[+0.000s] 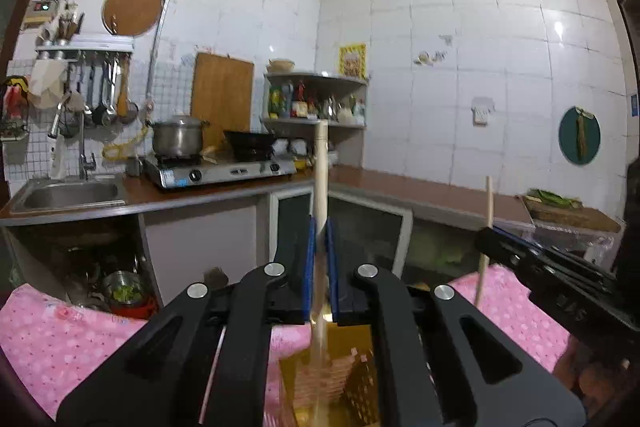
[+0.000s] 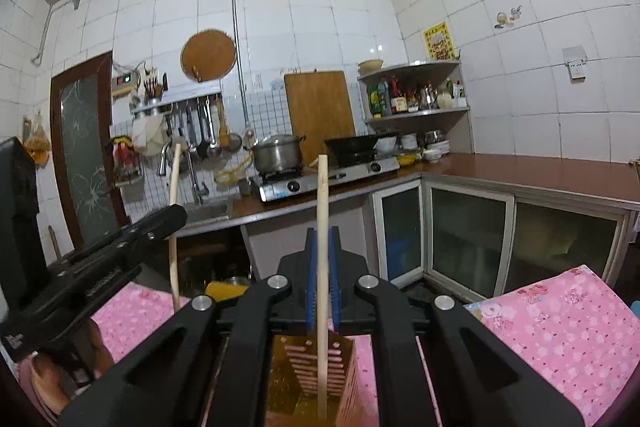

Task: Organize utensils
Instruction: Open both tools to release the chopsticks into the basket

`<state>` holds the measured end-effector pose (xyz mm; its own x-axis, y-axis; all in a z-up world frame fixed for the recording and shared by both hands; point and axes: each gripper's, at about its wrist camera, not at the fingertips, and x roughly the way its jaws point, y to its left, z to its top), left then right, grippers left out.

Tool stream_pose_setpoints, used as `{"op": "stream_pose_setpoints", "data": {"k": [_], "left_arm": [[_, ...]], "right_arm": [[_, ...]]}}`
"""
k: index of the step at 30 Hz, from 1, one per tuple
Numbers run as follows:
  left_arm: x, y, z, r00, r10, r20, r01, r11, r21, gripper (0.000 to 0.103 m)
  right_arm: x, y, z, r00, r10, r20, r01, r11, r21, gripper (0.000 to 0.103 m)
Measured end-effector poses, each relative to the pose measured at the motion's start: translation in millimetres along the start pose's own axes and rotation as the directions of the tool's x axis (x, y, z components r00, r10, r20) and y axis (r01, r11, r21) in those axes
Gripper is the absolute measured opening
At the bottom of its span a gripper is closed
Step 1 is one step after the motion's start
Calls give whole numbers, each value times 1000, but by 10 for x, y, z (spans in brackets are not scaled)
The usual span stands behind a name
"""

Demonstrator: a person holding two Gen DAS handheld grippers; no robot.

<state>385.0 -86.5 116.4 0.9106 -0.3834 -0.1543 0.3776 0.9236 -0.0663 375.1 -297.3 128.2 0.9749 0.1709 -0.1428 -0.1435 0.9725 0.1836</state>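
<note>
My left gripper [image 1: 321, 227] is shut on a pale wooden utensil handle [image 1: 321, 163] that stands upright. Its lower end, blurred, reaches down into a golden perforated utensil holder [image 1: 360, 387] just below the jaws. My right gripper [image 2: 322, 233] is shut on a thin wooden stick [image 2: 322, 195], also upright, whose lower end is inside the same holder [image 2: 296, 379]. The two grippers are side by side over it. In the left wrist view the right gripper [image 1: 486, 239] appears at the right with its stick [image 1: 489, 203]. The right wrist view has the left gripper [image 2: 176, 215] at the left with its curved handle [image 2: 174, 179].
The holder stands on a table with a pink flowered cloth [image 2: 560, 339]. Beyond it runs an L-shaped brown counter [image 1: 400, 187] with a gas stove [image 1: 220, 171], a pot [image 1: 178, 137], a wok [image 1: 250, 141], a sink [image 1: 68, 193] and glass-door cabinets [image 2: 472, 227] beneath.
</note>
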Motion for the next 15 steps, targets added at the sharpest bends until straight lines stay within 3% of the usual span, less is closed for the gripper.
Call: {"op": "stream_pose_setpoints", "data": {"k": [6, 12, 14, 15], "left_arm": [[-27, 78, -207, 997, 18, -81, -19, 1000, -8, 4], [-67, 144, -317, 981, 57, -184, -62, 998, -22, 5], [-151, 166, -287, 978, 65, -197, -73, 997, -35, 6], [-211, 169, -274, 977, 71, -202, -80, 996, -36, 11]], "right_arm": [[46, 53, -92, 997, -7, -71, 5, 1000, -18, 6], [44, 40, -246, 986, -15, -165, 12, 1000, -20, 8], [-13, 4, -229, 980, -13, -197, 15, 1000, 8, 36], [-68, -3, -220, 981, -23, -193, 26, 1000, 14, 65]]}}
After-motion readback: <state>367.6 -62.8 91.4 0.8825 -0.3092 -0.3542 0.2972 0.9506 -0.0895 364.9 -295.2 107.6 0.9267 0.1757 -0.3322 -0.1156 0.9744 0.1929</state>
